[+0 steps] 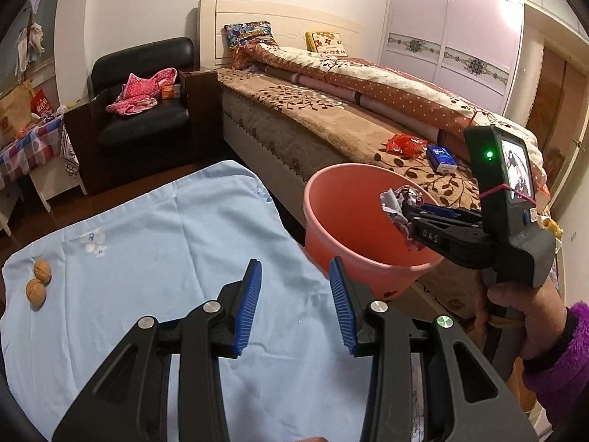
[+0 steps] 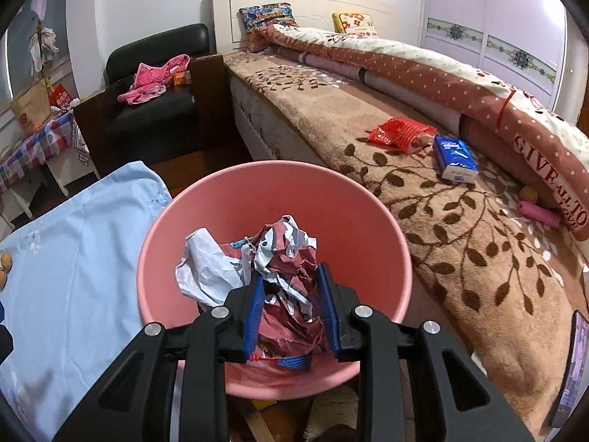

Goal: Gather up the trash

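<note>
My right gripper [image 2: 290, 272] is shut on a crumpled red-and-white wrapper [image 2: 291, 254] and holds it over the mouth of a pink bin [image 2: 272, 169]. White crumpled paper [image 2: 202, 265] lies inside the bin. In the left wrist view the same right gripper [image 1: 405, 210] reaches over the bin [image 1: 331, 199] from the right with the wrapper [image 1: 395, 202] at its tips. My left gripper [image 1: 295, 263] is open and empty above a light blue cloth [image 1: 147, 239]. A red wrapper [image 2: 397, 130] lies on the bed.
A blue tissue pack [image 2: 454, 158] lies beside the red wrapper on the brown leaf-patterned bed cover [image 2: 460, 243]. Two walnuts [image 1: 38, 280] sit at the cloth's left edge. A black armchair [image 1: 143, 95] with pink clothes stands behind. A hand in a purple sleeve [image 1: 559, 361] holds the right gripper.
</note>
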`<action>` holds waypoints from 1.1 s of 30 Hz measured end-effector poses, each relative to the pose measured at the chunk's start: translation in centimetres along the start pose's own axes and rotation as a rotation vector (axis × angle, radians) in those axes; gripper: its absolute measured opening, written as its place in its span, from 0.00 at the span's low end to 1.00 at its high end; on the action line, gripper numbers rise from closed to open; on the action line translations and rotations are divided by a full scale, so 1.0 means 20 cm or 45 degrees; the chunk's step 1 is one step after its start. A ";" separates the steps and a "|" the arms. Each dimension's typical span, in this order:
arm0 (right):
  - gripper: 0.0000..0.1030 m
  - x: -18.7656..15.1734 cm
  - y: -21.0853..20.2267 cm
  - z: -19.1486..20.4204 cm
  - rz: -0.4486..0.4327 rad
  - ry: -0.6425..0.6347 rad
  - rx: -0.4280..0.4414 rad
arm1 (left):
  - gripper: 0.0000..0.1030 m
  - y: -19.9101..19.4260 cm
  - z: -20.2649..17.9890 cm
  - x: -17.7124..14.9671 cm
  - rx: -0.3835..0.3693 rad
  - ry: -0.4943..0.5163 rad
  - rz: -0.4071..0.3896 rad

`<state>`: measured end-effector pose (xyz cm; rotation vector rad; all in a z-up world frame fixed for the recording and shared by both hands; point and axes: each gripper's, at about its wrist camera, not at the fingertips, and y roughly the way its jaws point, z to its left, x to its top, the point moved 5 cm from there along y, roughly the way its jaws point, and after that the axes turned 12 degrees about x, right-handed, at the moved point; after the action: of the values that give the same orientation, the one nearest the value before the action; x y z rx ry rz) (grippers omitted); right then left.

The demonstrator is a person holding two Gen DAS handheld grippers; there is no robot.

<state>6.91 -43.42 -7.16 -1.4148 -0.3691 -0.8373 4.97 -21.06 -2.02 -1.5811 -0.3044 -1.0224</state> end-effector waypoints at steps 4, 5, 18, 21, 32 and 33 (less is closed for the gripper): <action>0.28 0.00 0.04 0.00 0.008 -0.001 -0.001 | 0.38 0.04 -0.01 0.01 0.004 -0.004 0.002; 0.30 0.00 0.05 0.00 0.009 0.000 -0.003 | 0.38 0.05 -0.01 0.01 0.006 0.002 0.001; 0.52 0.02 0.09 0.01 -0.006 0.013 -0.006 | 0.38 0.11 -0.04 0.03 0.017 0.027 -0.001; 0.52 0.01 0.09 0.01 -0.002 0.003 -0.014 | 0.38 0.12 -0.04 0.03 0.026 0.021 -0.003; 0.58 0.00 0.07 -0.02 -0.009 0.036 -0.042 | 0.38 0.14 -0.05 0.02 0.046 0.061 -0.004; 0.59 0.00 0.07 -0.02 -0.007 0.037 -0.042 | 0.38 0.13 -0.05 0.01 0.046 0.060 -0.004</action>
<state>7.80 -43.83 -8.25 -1.4310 -0.3390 -0.8709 6.51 -22.86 -3.65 -1.5222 -0.2921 -1.0498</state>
